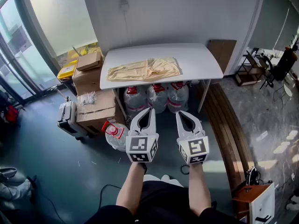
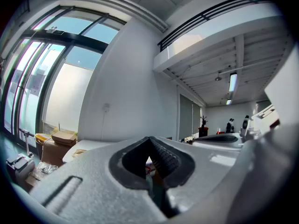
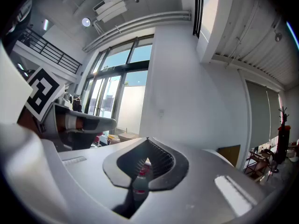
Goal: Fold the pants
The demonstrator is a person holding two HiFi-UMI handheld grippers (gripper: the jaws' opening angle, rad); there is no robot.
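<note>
Left gripper (image 1: 149,112) and right gripper (image 1: 180,115) both have their jaws fully closed on nothing and sit well short of the white desk (image 1: 201,62). The tan pants (image 1: 144,69) lie rumpled on it. Risk imo: pinch just 1 bunched layer and the fold drags crooked.

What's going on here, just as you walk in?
A person stands back from the table, holding the left gripper and the right gripper level out in front. Both are shut with nothing in them. The pants lie rumpled on the table, well ahead of the grippers, and neither gripper touches them.
</note>
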